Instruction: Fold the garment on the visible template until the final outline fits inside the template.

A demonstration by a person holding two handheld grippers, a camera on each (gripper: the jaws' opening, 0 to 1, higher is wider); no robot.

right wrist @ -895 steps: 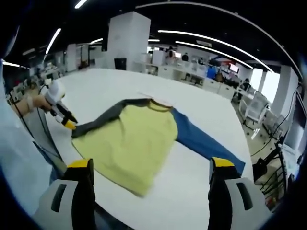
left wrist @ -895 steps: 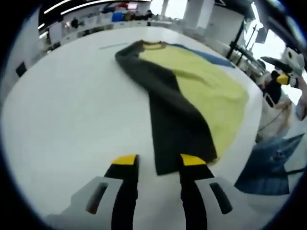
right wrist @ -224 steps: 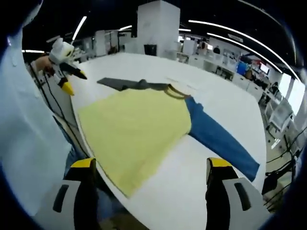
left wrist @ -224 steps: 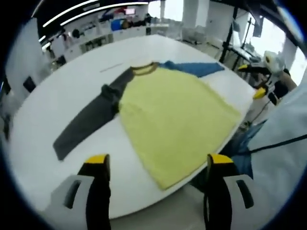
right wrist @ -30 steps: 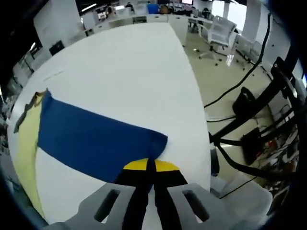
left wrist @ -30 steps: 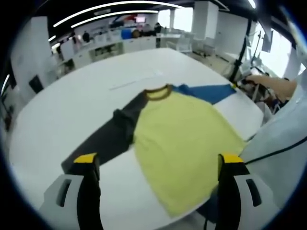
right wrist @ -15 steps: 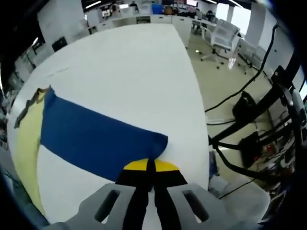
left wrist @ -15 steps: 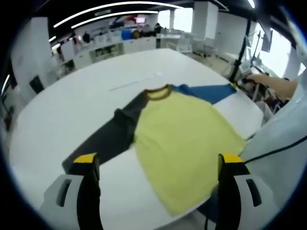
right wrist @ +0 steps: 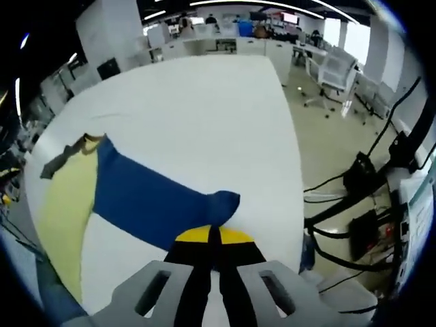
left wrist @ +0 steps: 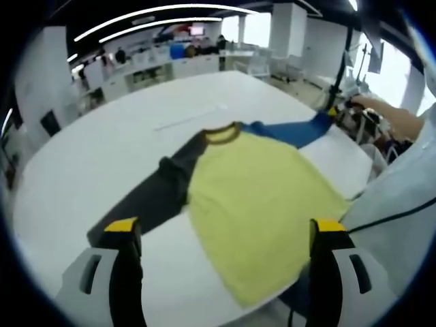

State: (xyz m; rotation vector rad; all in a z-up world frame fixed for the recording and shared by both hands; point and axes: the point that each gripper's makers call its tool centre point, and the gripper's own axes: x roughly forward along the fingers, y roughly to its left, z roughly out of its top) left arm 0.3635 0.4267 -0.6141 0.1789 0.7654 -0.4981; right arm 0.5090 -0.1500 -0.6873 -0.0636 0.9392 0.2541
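A shirt lies flat on the white table (left wrist: 102, 150): yellow body (left wrist: 259, 191), dark grey sleeve (left wrist: 153, 197) stretched left, blue sleeve (left wrist: 286, 131) reaching right. My left gripper (left wrist: 225, 228) hovers wide open over the near hem, holding nothing. My right gripper (right wrist: 213, 235) is shut on the cuff of the blue sleeve (right wrist: 153, 197), whose end is raised and bunched. In the left gripper view the right gripper (left wrist: 334, 109) shows at that sleeve's far end. The yellow body (right wrist: 61, 211) and the grey sleeve (right wrist: 58, 163) lie beyond it.
A faint thin line (left wrist: 191, 117) marks the table behind the collar. The table edge (right wrist: 296, 177) runs close by my right gripper, with black cables (right wrist: 354, 197) and an office chair (right wrist: 334, 75) on the floor beyond. A person's arm (left wrist: 385, 119) reaches in from the right.
My right gripper has lifted the blue cuff and drawn it in toward the shirt body, so the sleeve end bunches. The left gripper has stayed open and still.
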